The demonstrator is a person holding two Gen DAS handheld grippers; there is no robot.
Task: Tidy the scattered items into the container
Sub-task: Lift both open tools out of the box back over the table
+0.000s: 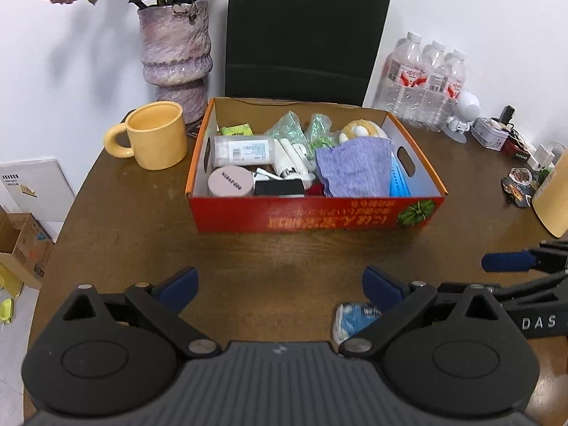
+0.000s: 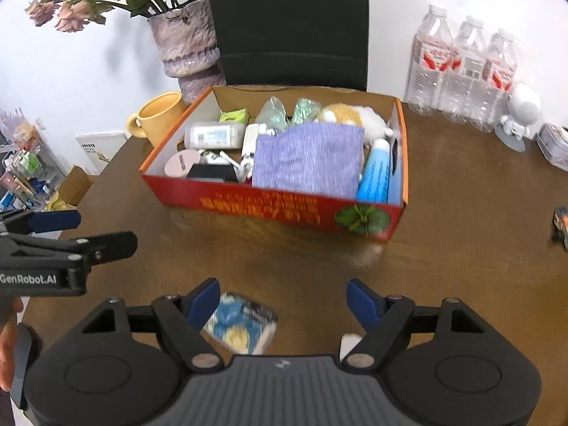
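Both tongs, left tongs (image 1: 280, 284) and right tongs (image 2: 282, 305), are wide open and empty. Blue packet (image 2: 241, 323) sits on the tabletop (image 2: 461, 248), at 6 o'clock from the box (image 2: 269, 202). Risk: a rushed pinch could skid that flat packet off the near edge.

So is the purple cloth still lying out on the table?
No, the purple cloth lies inside the red box, on top of the other things there.
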